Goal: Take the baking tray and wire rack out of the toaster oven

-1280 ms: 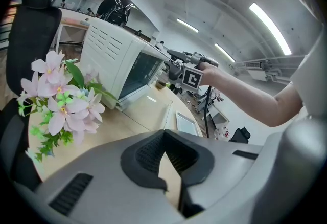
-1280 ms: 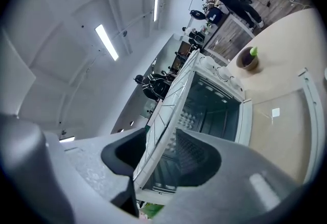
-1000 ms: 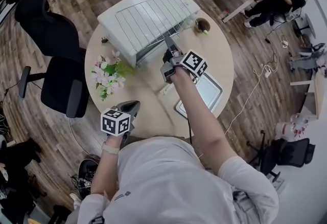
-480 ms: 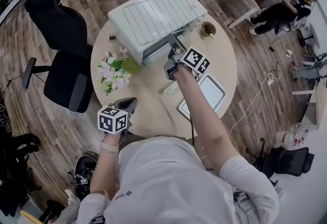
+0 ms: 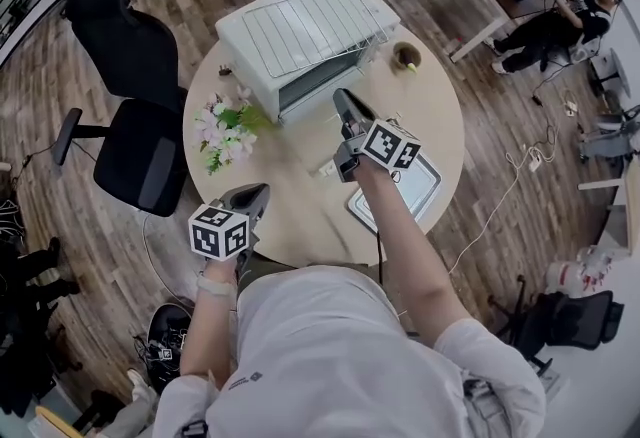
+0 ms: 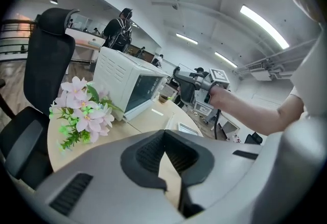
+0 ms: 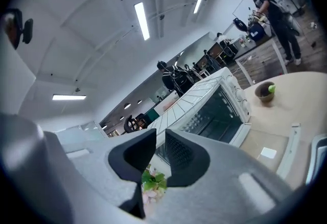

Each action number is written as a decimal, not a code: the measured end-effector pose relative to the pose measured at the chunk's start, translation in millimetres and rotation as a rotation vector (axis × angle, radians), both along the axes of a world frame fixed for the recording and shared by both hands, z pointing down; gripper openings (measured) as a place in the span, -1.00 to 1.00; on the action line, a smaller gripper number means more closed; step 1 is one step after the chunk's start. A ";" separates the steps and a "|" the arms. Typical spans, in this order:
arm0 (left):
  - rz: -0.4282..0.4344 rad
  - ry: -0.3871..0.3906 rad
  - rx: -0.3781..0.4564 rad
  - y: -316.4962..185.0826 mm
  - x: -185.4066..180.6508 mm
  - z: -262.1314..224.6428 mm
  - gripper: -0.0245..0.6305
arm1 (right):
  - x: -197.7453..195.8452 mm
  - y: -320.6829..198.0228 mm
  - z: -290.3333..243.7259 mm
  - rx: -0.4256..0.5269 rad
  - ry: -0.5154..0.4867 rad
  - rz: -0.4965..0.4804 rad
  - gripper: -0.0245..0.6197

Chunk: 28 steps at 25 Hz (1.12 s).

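Note:
The white toaster oven [image 5: 262, 66] stands at the far side of the round table [image 5: 290, 216], its dark glass front [image 7: 219, 108] toward me. The wire rack [image 5: 312, 18] lies flat on the oven's top. The baking tray [image 5: 418, 188] rests on the table at the right, partly hidden under my right arm. My right gripper [image 5: 341, 99] hovers over the table a little in front of the oven, jaws slightly apart with nothing between them. My left gripper [image 5: 262, 191] is held at the table's near edge, shut and empty.
A bunch of pink flowers [image 5: 225, 131] lies left of the oven. A small bowl [image 5: 405, 54] sits to the oven's right, and a white strip [image 5: 325, 168] lies mid-table. A black office chair [image 5: 135, 126] stands at the left. People are at desks farther off.
My right gripper has drawn back from the oven's front toward me and rolled. The left gripper has lifted a little. The rack stays on the oven's top.

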<state>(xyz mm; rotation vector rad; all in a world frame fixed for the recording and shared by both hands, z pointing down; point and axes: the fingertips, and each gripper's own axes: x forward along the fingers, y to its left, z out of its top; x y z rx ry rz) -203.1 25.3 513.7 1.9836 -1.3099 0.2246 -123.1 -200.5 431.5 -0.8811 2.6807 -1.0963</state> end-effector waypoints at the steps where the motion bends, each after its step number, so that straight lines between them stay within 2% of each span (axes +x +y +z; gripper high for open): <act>1: -0.002 -0.003 0.015 -0.5 2.4 -5.2 -0.93 | 3.9 8.9 -5.4 0.029 0.011 -0.017 -0.74; 11: 0.024 -0.065 0.150 -11.6 36.7 -46.4 -0.93 | 61.0 86.6 -37.7 0.218 0.109 -0.112 -0.90; 20: 0.048 -0.062 0.311 -25.2 80.9 -94.7 -0.93 | 122.6 136.8 -56.7 0.342 0.182 -0.102 -0.90; 28: 0.078 -0.097 0.408 -23.5 114.3 -122.0 -0.93 | 162.6 169.3 -62.8 0.409 0.213 -0.068 -0.90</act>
